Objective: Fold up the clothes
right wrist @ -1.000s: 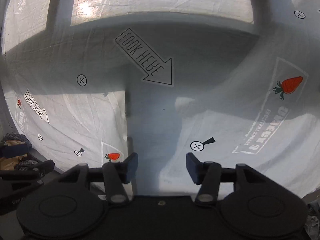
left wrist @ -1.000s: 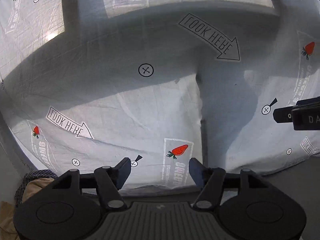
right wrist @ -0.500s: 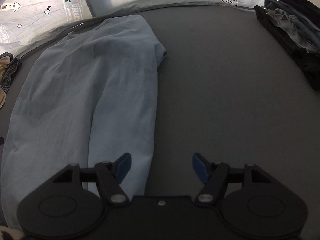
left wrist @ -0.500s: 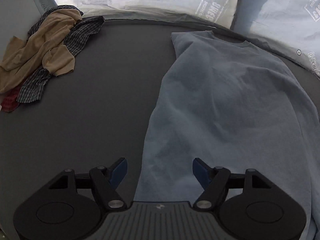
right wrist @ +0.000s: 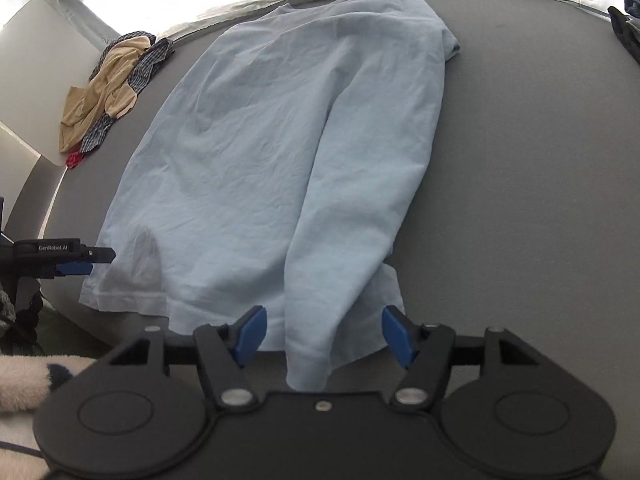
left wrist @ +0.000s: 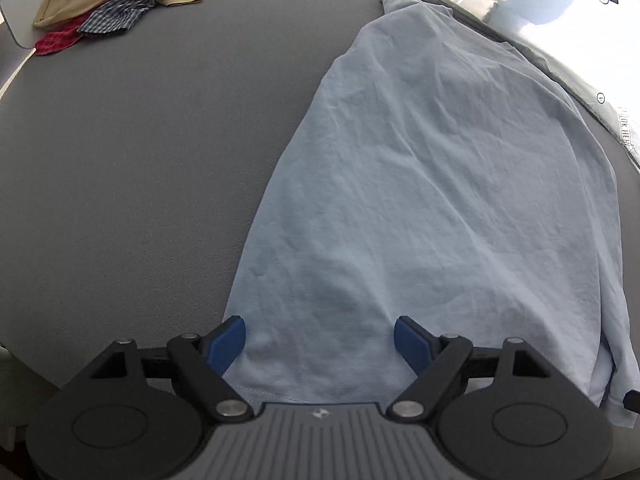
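now both cameras have swung down from the printed backdrop onto the light blue shirt [left wrist: 440,200], which lies flat on the grey table [left wrist: 140,160]. our left gripper [left wrist: 320,338] is opening over the shirt's near hem, ungripped; our right gripper [right wrist: 320,332] is closing astride its folded near corner. next: pinch the hem.
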Tool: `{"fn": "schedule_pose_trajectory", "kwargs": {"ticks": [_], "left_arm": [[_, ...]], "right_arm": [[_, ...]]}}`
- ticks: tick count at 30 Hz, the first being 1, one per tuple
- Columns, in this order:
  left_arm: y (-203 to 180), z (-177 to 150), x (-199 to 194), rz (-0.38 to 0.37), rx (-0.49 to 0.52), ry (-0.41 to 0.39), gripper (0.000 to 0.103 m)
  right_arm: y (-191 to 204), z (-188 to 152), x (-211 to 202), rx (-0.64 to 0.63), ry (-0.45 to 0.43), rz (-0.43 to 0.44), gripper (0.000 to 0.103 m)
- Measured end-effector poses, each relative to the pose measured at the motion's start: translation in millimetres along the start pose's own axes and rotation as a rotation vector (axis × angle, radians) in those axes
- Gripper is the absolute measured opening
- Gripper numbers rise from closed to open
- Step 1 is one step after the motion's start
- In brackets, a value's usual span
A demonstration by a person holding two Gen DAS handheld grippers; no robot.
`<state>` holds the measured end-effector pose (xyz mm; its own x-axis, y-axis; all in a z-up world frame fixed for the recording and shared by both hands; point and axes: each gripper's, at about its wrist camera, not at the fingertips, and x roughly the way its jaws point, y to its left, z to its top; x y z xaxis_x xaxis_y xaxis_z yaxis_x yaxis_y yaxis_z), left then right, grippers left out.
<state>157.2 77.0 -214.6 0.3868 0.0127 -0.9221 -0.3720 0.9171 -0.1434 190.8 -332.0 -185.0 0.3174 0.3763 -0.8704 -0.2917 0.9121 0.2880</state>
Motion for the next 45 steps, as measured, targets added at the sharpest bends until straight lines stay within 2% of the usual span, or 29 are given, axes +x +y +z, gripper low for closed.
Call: {"fn": "schedule_pose_trajectory", "kwargs": {"ticks": [1,2,3,4,5,8,10,11,12,14,17,18,20,21,22,23,24,25,26,29,33,34,35,38,39,40,41,43,45], "left_arm": [[-1,-1,1,0.031,-0.018,-0.014,0.071],[-2,-1,2,0.069,-0.032,-0.022,0.053],[-4,0,1,0.101,-0.037,-0.027,0.042],[-5,1,-1,0.126,-0.039,-0.032,0.009],[-5,3,-4,0.142,-0.044,-0.036,0.003],[4,11,-35,0.130,-0.092,-0.084,0.003],[15,17,-66,0.080,-0.151,-0.124,0.003],[21,20,-81,0.058,-0.182,-0.143,0.002],[23,22,-89,0.068,-0.191,-0.155,0.002],[28,24,-88,0.145,-0.182,-0.170,0.001],[33,21,-55,0.239,-0.144,-0.103,0.001],[35,19,-47,0.248,-0.139,-0.068,0.001],[35,15,-40,0.254,-0.138,-0.032,0.003],[32,13,-43,0.241,-0.125,-0.035,0.003],[29,11,-45,0.231,-0.110,-0.039,0.008],[24,9,-45,0.230,-0.081,-0.040,0.022],[17,7,-43,0.235,-0.043,-0.038,0.029],[12,5,-39,0.236,-0.011,-0.037,0.036],[9,4,-35,0.228,0.002,-0.033,0.039],[4,5,-19,0.194,0.014,0.023,0.045],[-1,7,-9,0.180,0.037,0.067,0.042],[-1,7,-9,0.172,0.041,0.074,0.035],[0,8,-8,0.156,0.038,0.081,0.022],[3,8,-6,0.130,0.025,0.090,0.017],[4,7,-5,0.132,0.017,0.087,0.014],[5,7,-5,0.131,-0.004,0.084,0.012],[7,8,-6,0.129,-0.025,0.082,0.006],[13,13,-12,0.122,-0.076,0.088,0.005],[21,20,-31,0.135,-0.103,0.052,0.005]], "right_arm": [[3,-1,4,-0.011,0.012,-0.014,0.012],[2,0,6,0.002,0.020,-0.013,0.003],[0,2,5,0.016,0.008,-0.007,0.003],[-3,4,-3,0.034,-0.019,0.008,0.003],[-8,7,-12,0.068,-0.050,0.033,0.003],[-41,13,-59,0.291,-0.191,0.171,0.002],[-65,11,-86,0.416,-0.261,0.249,0.002],[-76,8,-100,0.453,-0.287,0.269,0.002],[-82,5,-106,0.448,-0.295,0.246,0.002],[-87,-3,-97,0.393,-0.225,0.167,0.002],[-100,-20,-49,0.434,-0.037,0.114,0.005],[-103,-27,-31,0.449,0.032,0.097,0.008],[-100,-33,-14,0.432,0.083,0.020,0.018],[-98,-33,-15,0.417,0.077,-0.001,0.022],[-95,-31,-18,0.401,0.063,-0.020,0.024],[-92,-28,-23,0.384,0.047,-0.033,0.025],[-91,-25,-27,0.373,0.032,-0.039,0.028],[-91,-22,-29,0.370,0.022,-0.036,0.037],[-92,-20,-29,0.375,0.018,-0.029,0.041],[-95,-14,-25,0.376,0.034,-0.028,0.042],[-89,-14,-12,0.375,0.084,-0.007,0.042],[-88,-16,-9,0.381,0.098,0.006,0.042],[-87,-17,-6,0.387,0.112,0.018,0.042],[-83,-19,-3,0.386,0.114,0.010,0.043],[-82,-18,-3,0.379,0.102,0.013,0.038],[-82,-17,-4,0.373,0.091,0.017,0.022],[-82,-16,-4,0.377,0.087,0.030,0.012],[-86,-13,-8,0.430,0.082,0.115,0.007],[-95,-12,-24,0.533,0.026,0.269,0.005]]}}
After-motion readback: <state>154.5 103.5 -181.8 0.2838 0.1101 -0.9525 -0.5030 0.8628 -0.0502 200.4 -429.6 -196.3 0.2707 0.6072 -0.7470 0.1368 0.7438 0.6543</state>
